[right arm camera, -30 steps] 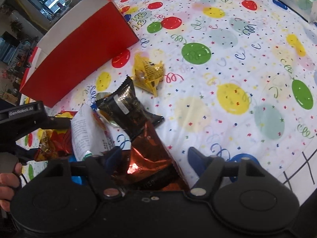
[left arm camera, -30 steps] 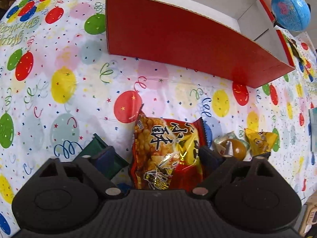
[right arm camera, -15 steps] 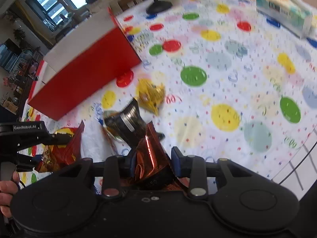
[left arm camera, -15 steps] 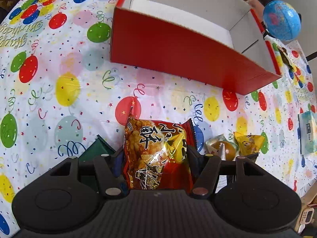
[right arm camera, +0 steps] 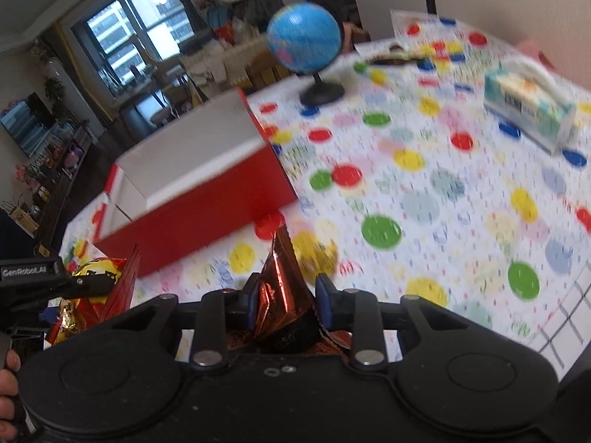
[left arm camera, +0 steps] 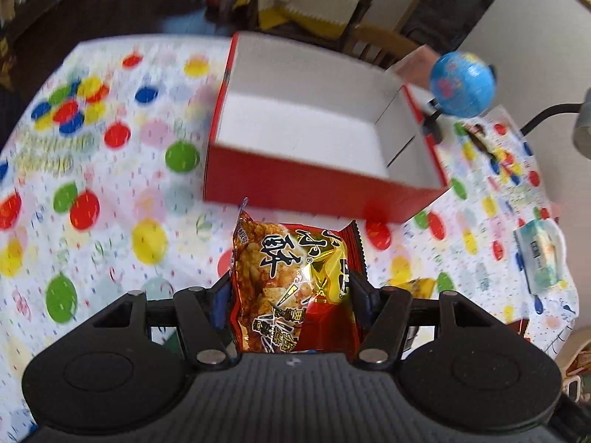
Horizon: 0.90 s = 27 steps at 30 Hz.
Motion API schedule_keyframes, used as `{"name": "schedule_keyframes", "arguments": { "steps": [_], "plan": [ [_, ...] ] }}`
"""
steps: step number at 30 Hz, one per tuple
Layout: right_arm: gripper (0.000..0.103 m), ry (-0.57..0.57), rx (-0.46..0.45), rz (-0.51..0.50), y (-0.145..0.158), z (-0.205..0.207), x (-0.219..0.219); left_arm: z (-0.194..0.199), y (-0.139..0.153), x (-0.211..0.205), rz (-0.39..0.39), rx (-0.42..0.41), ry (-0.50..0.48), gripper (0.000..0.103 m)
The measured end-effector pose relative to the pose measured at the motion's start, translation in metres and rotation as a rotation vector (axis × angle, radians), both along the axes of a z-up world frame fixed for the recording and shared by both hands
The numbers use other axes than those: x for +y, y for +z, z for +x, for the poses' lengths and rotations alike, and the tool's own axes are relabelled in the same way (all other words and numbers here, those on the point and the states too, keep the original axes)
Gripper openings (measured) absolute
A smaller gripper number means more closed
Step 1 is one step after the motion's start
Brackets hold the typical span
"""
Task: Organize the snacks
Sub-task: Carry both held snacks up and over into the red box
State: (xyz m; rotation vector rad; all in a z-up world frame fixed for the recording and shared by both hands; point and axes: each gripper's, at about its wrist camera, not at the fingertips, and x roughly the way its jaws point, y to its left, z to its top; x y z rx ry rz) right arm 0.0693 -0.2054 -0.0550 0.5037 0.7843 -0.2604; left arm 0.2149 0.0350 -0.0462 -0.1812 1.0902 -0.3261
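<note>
Our left gripper (left arm camera: 291,291) clenched a red-and-yellow crinkly snack bag (left arm camera: 291,280); our right gripper (right arm camera: 284,295), just closing, grasped a copper foil packet (right arm camera: 280,280) before the red cardboard box (left arm camera: 314,184).

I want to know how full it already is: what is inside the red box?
The red box shows only its bare white floor and a white divider; no snacks lie in the visible part. Its near wall hides the strip of floor right behind it.

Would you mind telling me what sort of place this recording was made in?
Most likely a home living or dining room: a table with a balloon-print party cloth, a wooden chair, a desk globe and a large window.
</note>
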Motion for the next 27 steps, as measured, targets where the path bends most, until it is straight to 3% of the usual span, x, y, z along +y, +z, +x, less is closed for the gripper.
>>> {"name": "schedule_keyframes", "arguments": {
  "steps": [9, 17, 27],
  "plan": [
    [0.029, 0.054, -0.099, -0.078, 0.046, 0.023, 0.016, -0.001, 0.047, 0.002, 0.003, -0.129, -0.029, 0.062],
    [0.029, 0.123, -0.154, -0.132, 0.075, 0.063, 0.024, 0.012, 0.078, -0.004, 0.050, -0.222, -0.033, 0.062],
    [0.029, 0.208, -0.179, -0.149, 0.082, 0.136, 0.020, 0.061, 0.083, -0.024, 0.134, -0.255, 0.016, 0.063]
  ]
}}
